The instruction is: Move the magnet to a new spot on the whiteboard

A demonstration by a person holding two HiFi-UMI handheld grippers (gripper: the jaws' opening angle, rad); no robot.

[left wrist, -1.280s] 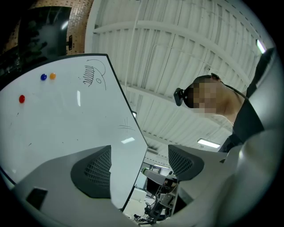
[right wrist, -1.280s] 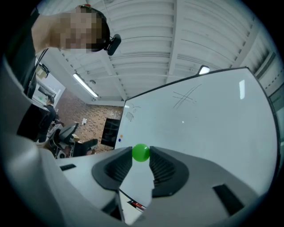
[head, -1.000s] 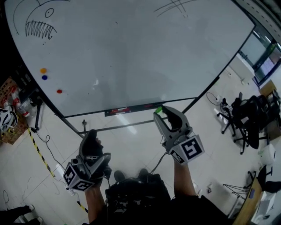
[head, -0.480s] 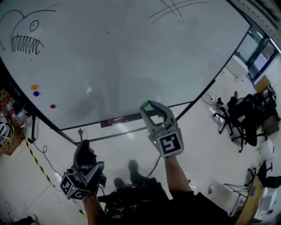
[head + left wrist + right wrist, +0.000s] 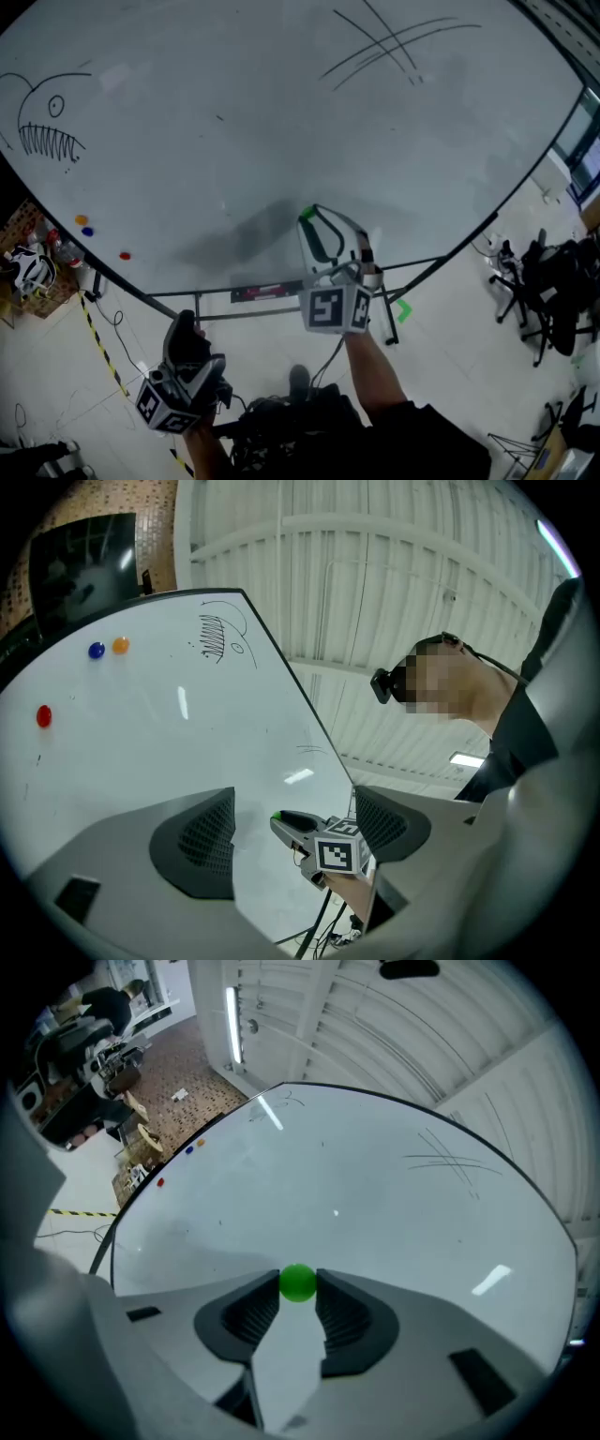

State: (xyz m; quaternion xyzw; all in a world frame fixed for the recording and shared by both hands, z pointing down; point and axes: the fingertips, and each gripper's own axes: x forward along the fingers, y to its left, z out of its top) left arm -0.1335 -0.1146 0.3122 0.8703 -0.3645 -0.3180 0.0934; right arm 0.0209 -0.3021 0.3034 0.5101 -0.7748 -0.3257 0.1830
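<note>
A small green magnet (image 5: 299, 1282) sits pinched between the tips of my right gripper (image 5: 299, 1288), which is shut on it. In the head view the right gripper (image 5: 311, 214) is raised in front of the lower middle of the whiteboard (image 5: 234, 112), with the green magnet (image 5: 307, 213) at its tip near the board; I cannot tell whether it touches. My left gripper (image 5: 187, 328) hangs low at the left below the board. Its jaws stand wide apart in the left gripper view (image 5: 292, 799) with nothing between them.
Orange (image 5: 82, 220), blue (image 5: 87, 231) and red (image 5: 125, 255) magnets stick near the board's lower left. A fish sketch (image 5: 47, 127) and crossed lines (image 5: 394, 47) are drawn on it. A pen tray (image 5: 267, 291) runs below. Office chairs (image 5: 553, 281) stand right, clutter (image 5: 28, 267) left.
My right gripper has risen and moved left, bringing the green magnet from below the pen tray up in front of the board. The left gripper stays low.
</note>
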